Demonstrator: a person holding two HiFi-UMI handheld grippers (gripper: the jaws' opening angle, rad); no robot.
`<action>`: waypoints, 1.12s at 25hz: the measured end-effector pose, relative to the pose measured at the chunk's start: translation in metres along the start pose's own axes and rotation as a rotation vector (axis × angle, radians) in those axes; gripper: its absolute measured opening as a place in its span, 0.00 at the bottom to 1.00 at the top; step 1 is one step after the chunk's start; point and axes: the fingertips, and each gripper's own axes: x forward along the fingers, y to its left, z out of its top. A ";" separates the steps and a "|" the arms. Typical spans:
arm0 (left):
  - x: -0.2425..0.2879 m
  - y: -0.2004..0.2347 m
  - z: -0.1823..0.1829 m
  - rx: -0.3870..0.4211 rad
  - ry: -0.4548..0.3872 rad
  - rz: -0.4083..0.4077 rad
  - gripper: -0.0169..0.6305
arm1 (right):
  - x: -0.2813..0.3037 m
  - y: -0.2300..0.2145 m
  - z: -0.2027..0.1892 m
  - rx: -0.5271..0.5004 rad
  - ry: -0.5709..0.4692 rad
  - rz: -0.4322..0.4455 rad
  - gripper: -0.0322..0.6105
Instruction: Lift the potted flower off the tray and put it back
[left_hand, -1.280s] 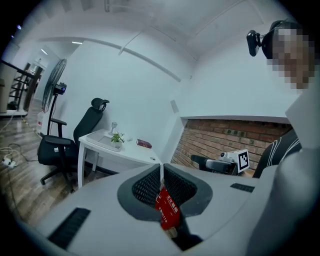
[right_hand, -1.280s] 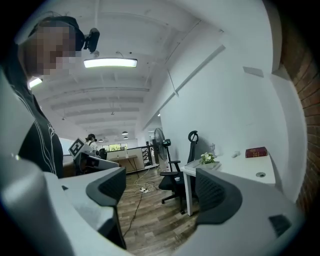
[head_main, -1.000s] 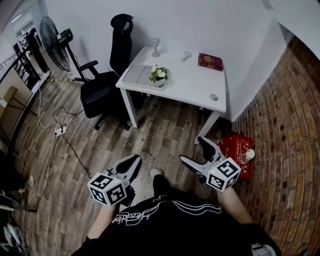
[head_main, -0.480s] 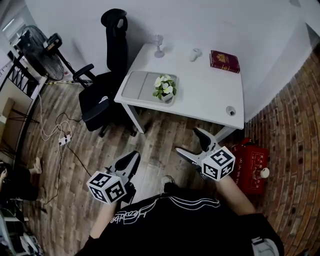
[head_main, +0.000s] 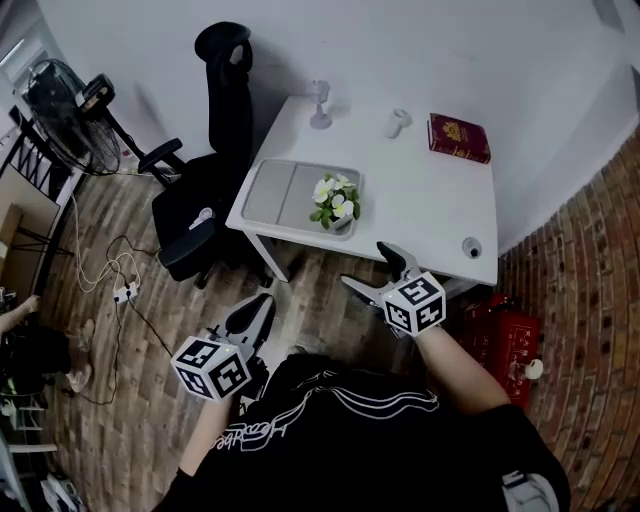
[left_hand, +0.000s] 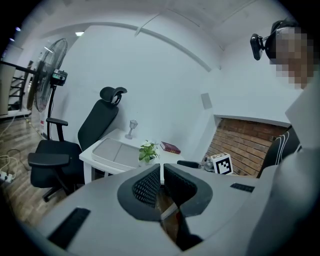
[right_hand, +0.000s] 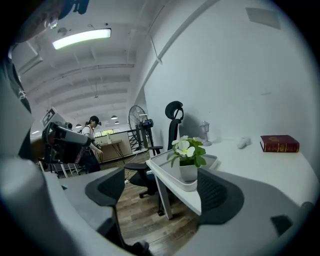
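A small potted flower (head_main: 334, 202) with white blooms and a white pot stands at the right end of a grey tray (head_main: 282, 192) on the white table (head_main: 420, 200). In the right gripper view the potted flower (right_hand: 188, 156) sits just ahead, between the spread jaws. My right gripper (head_main: 372, 272) is open, near the table's front edge, a short way from the pot. My left gripper (head_main: 250, 318) hangs lower over the wooden floor, its jaws nearly together with nothing between them. In the left gripper view the potted flower (left_hand: 148, 151) is far off.
A red book (head_main: 459, 137), a small white object (head_main: 397, 123), a small lamp (head_main: 320, 106) and a round item (head_main: 472, 247) lie on the table. A black office chair (head_main: 208, 170) stands left of it, a fan (head_main: 58, 105) further left, a red box (head_main: 510, 345) by the brick wall.
I have stepped closer to the table. My right gripper has risen towards the table's front edge near the pot. The left gripper stays low at my side.
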 end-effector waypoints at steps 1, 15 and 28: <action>0.003 0.005 0.001 -0.002 0.004 0.000 0.10 | 0.009 -0.005 -0.002 0.001 0.010 -0.007 0.73; 0.064 0.081 0.047 -0.014 0.072 -0.033 0.10 | 0.099 -0.072 -0.024 0.028 0.120 -0.123 0.73; 0.088 0.127 0.061 -0.030 0.119 -0.035 0.10 | 0.145 -0.096 -0.035 0.014 0.181 -0.162 0.68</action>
